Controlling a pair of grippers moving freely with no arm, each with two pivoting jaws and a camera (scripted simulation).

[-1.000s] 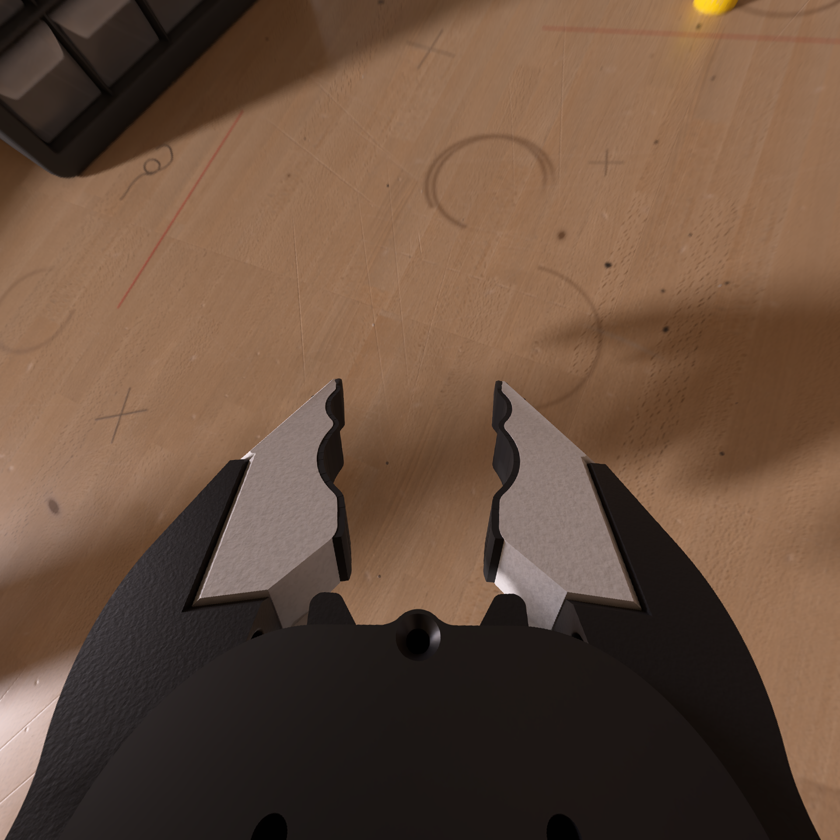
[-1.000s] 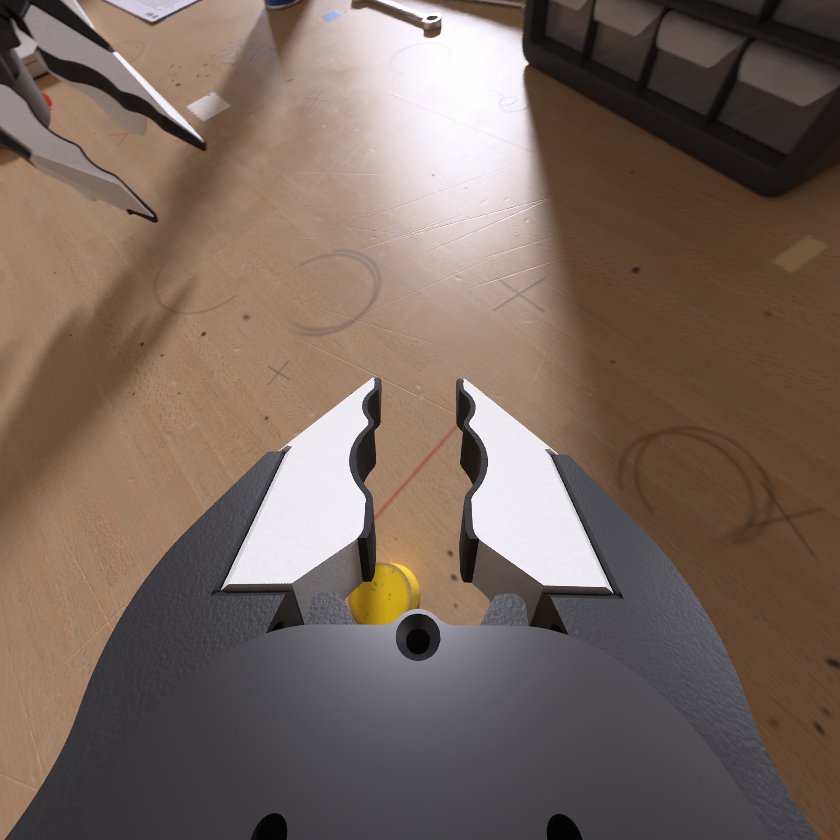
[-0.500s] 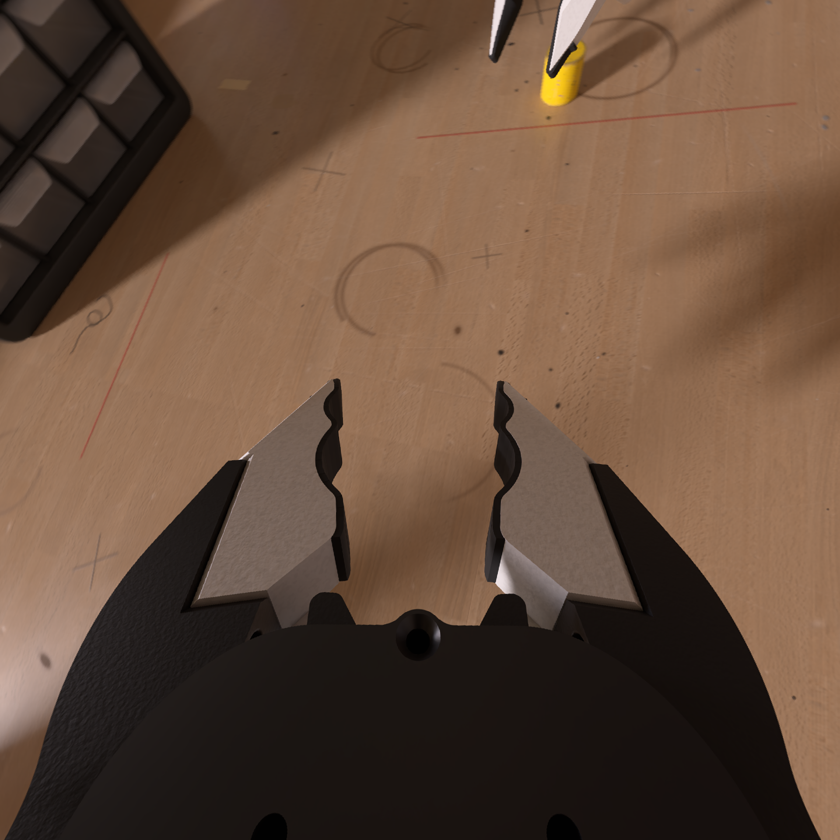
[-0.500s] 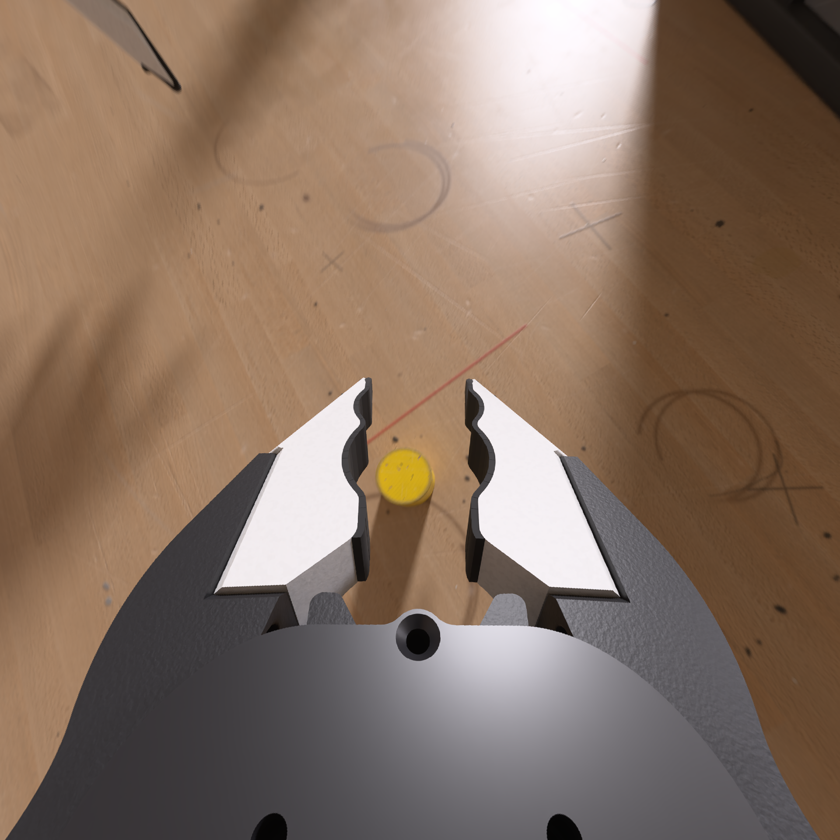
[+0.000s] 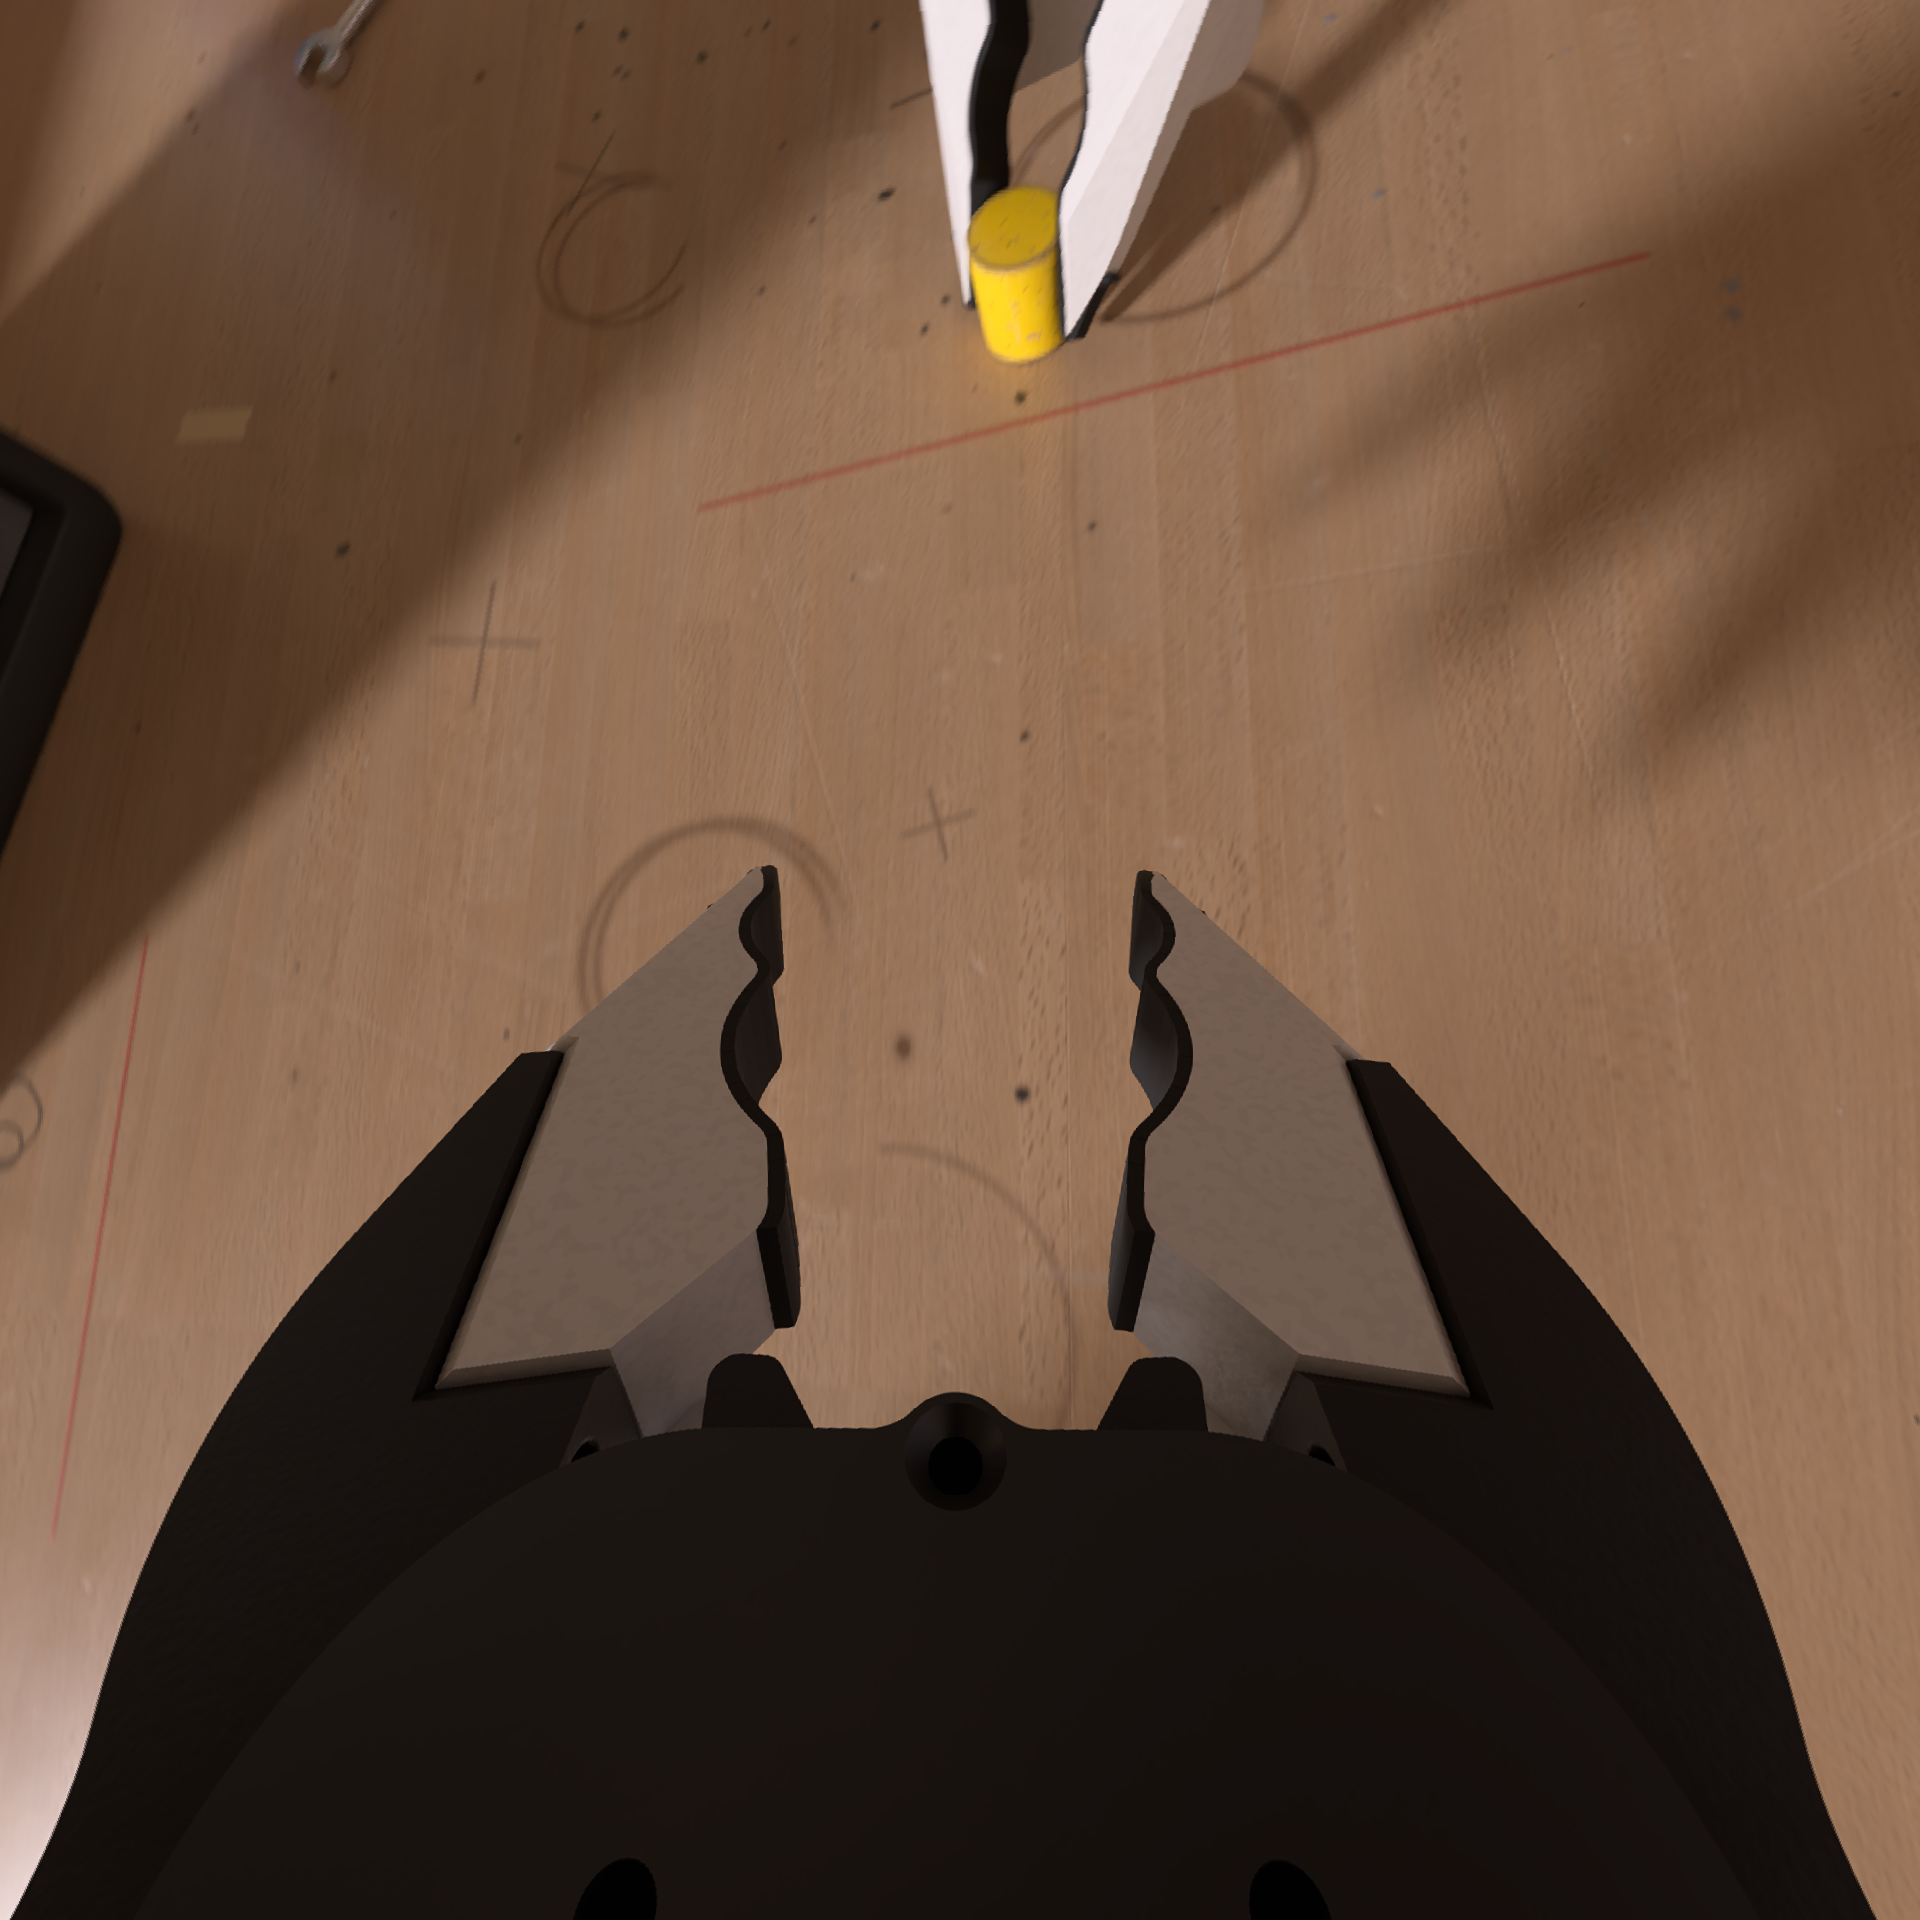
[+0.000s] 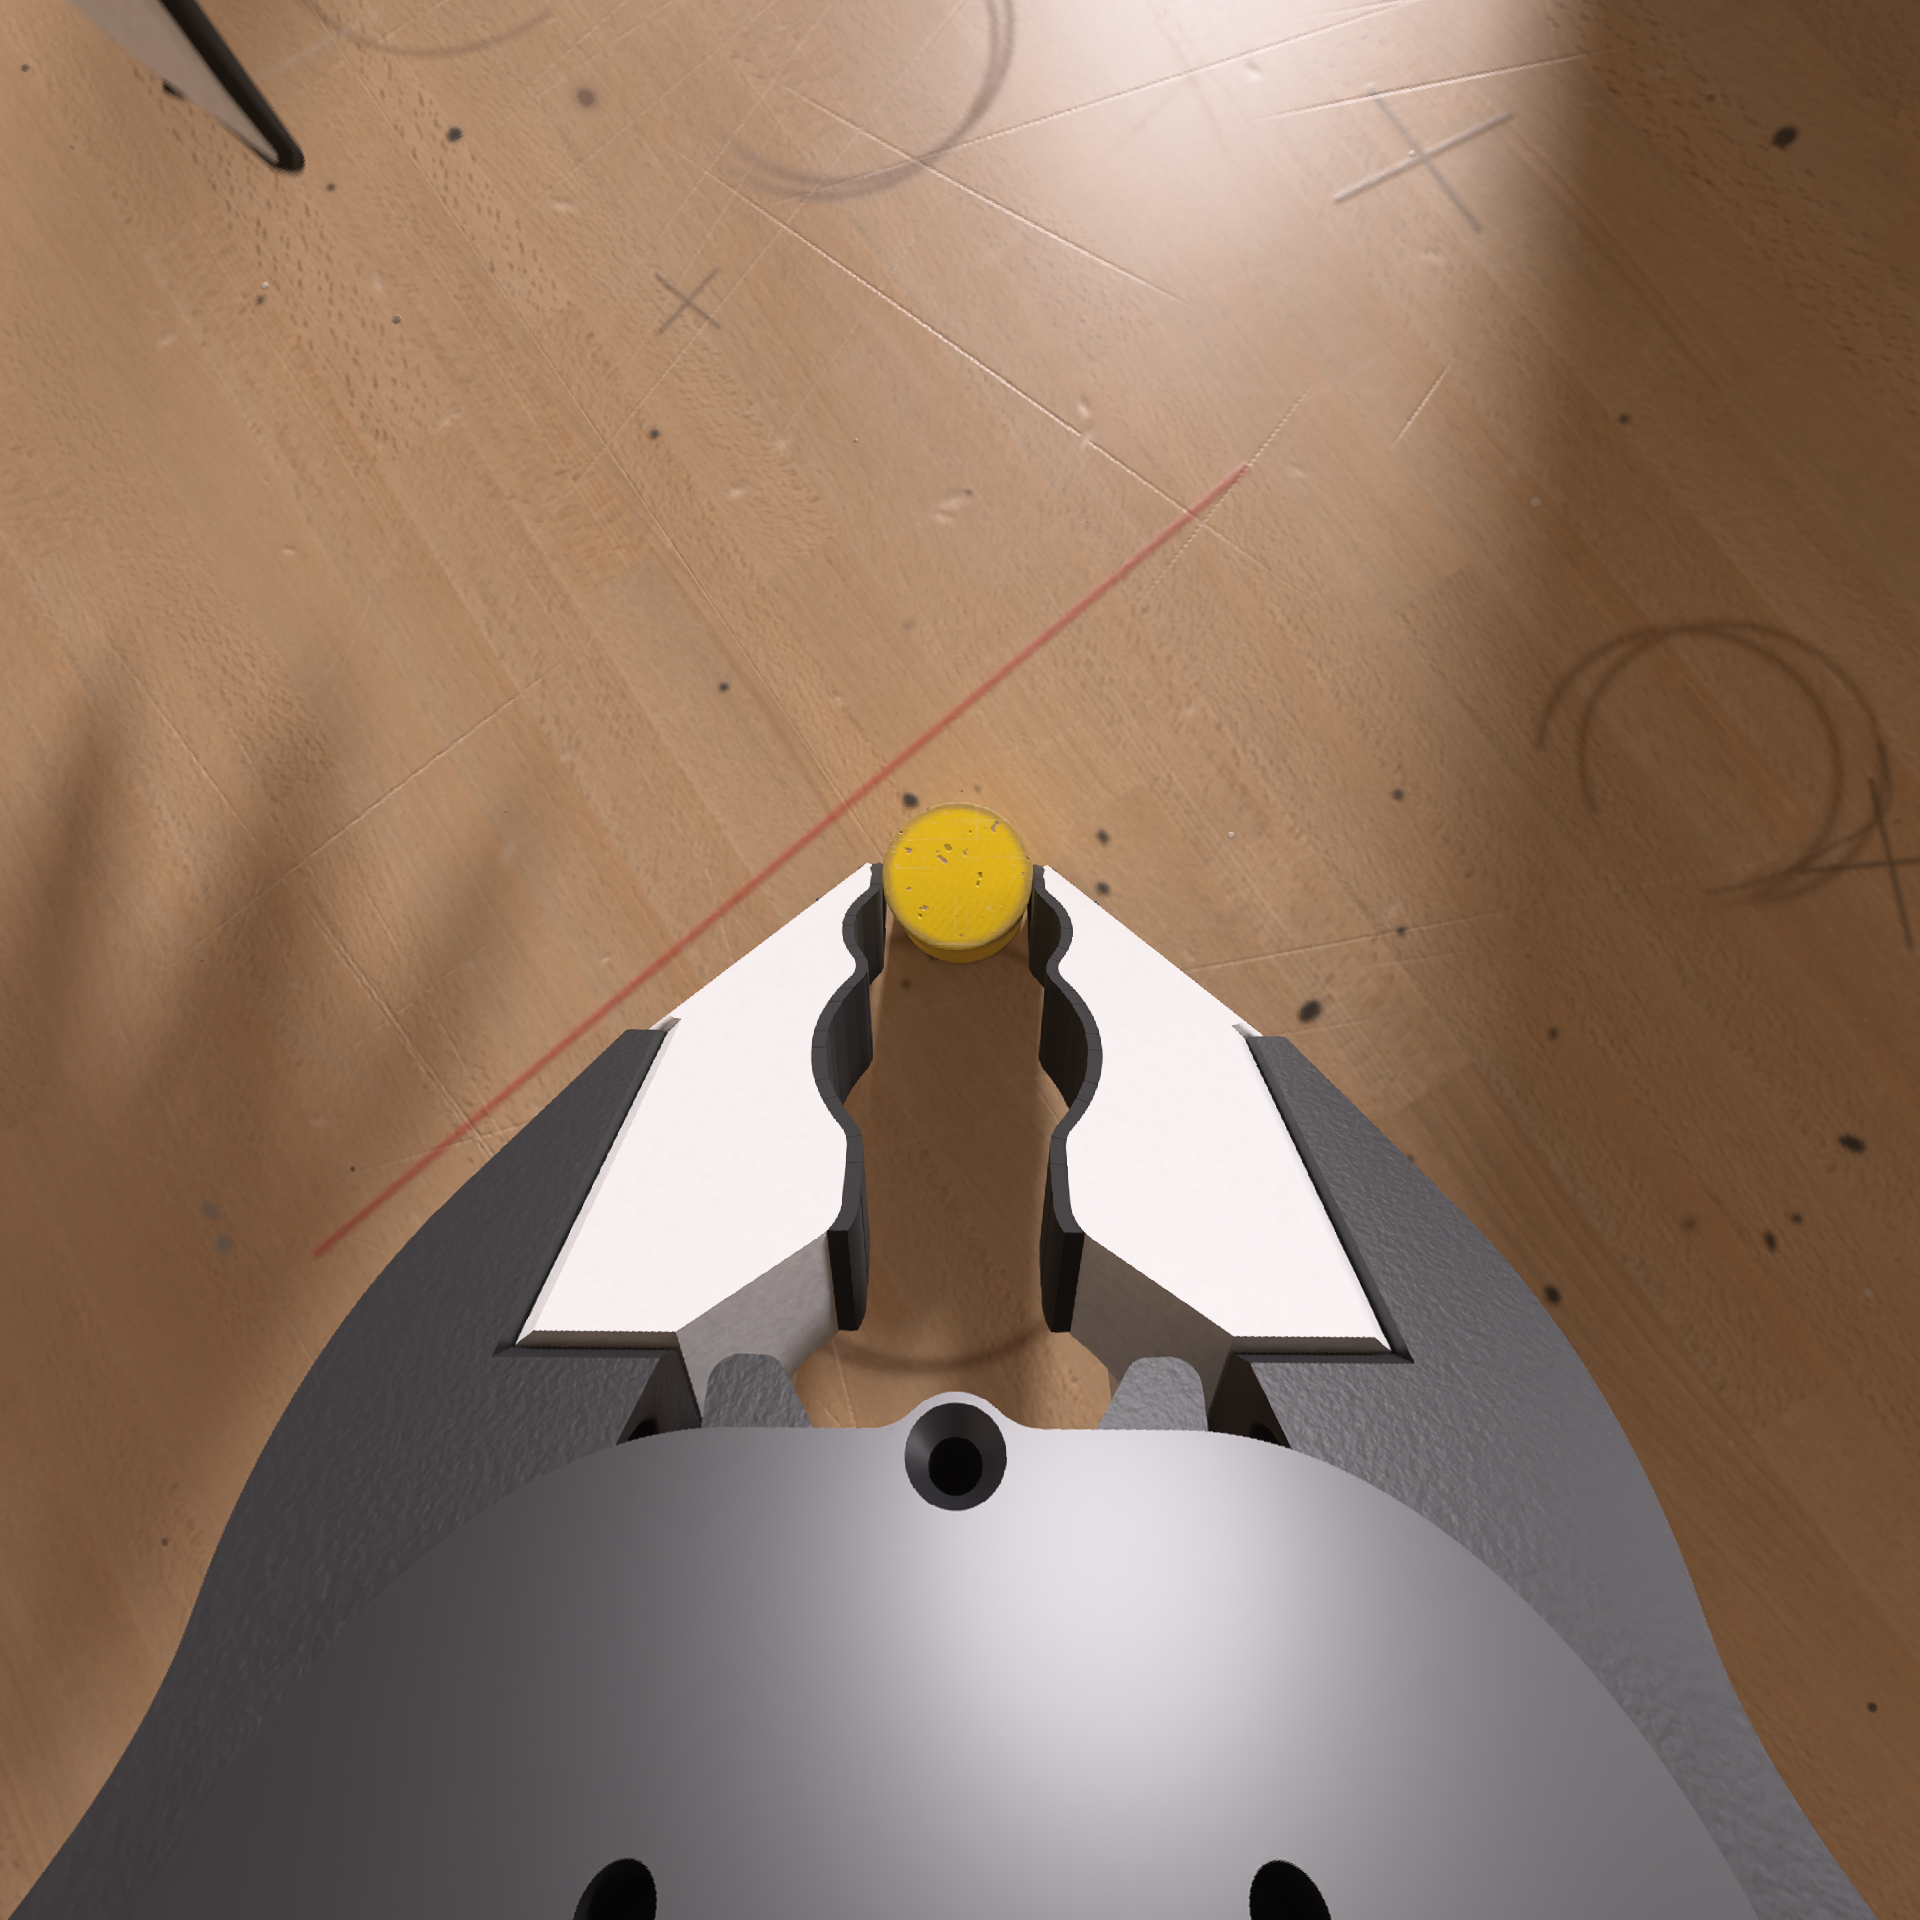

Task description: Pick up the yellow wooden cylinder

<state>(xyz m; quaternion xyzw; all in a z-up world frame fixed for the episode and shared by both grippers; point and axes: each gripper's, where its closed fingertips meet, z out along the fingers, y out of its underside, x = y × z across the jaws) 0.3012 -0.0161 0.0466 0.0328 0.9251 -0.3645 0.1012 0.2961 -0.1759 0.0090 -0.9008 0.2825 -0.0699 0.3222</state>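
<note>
The yellow wooden cylinder (image 6: pixel 954 868) stands upright on the wooden table. My right gripper (image 6: pixel 956 885) has its two fingertips pressed against the cylinder's sides, shut on it at the very tips. In the left wrist view the cylinder (image 5: pixel 1013 296) rests on the table far ahead, between the right gripper's white fingers (image 5: pixel 1117 156). My left gripper (image 5: pixel 956 894) is open and empty, well back from the cylinder and above bare table.
A black drawer organiser (image 5: pixel 47 623) sits at the left edge. A small wrench (image 5: pixel 332 47) lies at the far left, with a strip of tape (image 5: pixel 213 424) nearer. One tip of the left gripper (image 6: pixel 229 104) shows top left in the right wrist view.
The right gripper moved so the cylinder went from deep between its fingers to the tips, then closed on it. The left gripper drew nearer to the cylinder and stayed open.
</note>
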